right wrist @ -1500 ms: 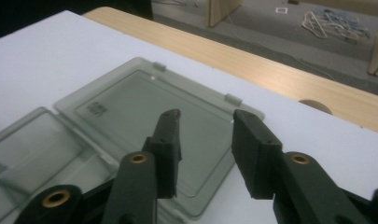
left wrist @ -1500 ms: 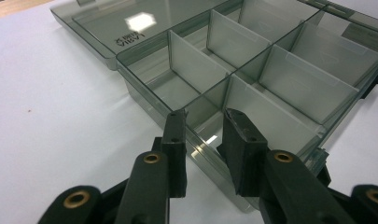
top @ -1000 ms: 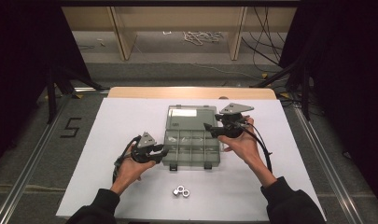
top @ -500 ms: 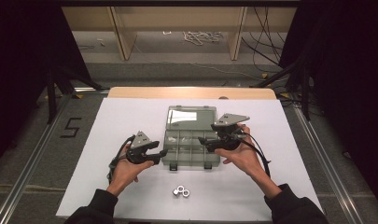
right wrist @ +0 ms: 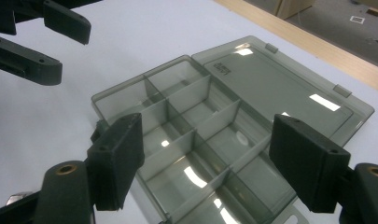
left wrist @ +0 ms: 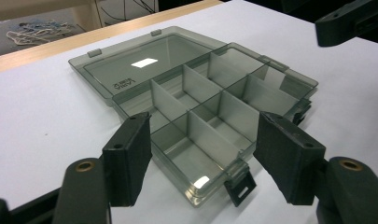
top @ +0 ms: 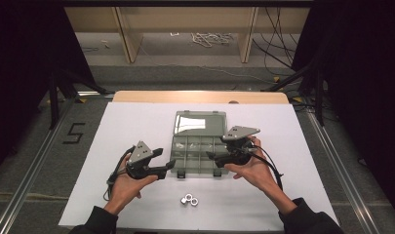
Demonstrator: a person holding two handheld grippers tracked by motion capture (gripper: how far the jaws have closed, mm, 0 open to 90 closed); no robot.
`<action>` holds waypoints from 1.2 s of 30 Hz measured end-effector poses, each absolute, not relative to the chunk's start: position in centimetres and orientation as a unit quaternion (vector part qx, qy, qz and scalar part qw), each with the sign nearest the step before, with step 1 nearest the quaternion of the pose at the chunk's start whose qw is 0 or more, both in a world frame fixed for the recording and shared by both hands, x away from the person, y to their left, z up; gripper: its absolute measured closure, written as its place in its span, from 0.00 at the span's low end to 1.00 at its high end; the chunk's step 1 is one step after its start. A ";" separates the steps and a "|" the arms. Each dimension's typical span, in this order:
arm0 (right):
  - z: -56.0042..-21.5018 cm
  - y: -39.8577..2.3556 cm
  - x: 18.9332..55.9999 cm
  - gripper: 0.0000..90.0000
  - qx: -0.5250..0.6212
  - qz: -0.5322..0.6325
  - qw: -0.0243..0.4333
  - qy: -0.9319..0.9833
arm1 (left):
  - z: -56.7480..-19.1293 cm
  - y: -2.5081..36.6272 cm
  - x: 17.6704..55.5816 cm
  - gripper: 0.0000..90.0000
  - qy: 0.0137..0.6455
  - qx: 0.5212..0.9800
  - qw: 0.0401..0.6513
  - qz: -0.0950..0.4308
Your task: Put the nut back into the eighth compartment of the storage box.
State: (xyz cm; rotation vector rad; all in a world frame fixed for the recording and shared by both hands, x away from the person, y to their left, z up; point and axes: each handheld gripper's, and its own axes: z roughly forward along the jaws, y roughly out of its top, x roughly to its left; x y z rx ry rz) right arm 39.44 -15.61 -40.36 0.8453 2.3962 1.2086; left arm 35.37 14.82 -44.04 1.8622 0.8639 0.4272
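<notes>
The smoky clear plastic compartment box [top: 199,143] lies opened on the table; both tools, left [top: 162,162] and right [top: 210,156], have just been spreading, empty. Next, probably: fetching the steel nuts [top: 188,199].

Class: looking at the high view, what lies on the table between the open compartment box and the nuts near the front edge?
Nothing: in the high view, bare white table separates the compartment box from the nuts.

The compartment box [top: 197,147] lies open mid-worktop [top: 112,131], its lid [top: 199,122] flat behind it, two nuts [top: 188,199] before it.
</notes>
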 end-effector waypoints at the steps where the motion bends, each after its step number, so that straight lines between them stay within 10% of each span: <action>1: -40.4 -15.5 39.3 0.30 0.295 0.424 0.161 0.841 | -44.0 14.8 35.2 0.39 0.354 0.769 0.501 0.178; 36: -43.5 -10.6 34.0 0.32 0.157 0.302 0.077 0.937 | -43.7 15.9 31.0 0.29 0.325 0.734 0.558 0.210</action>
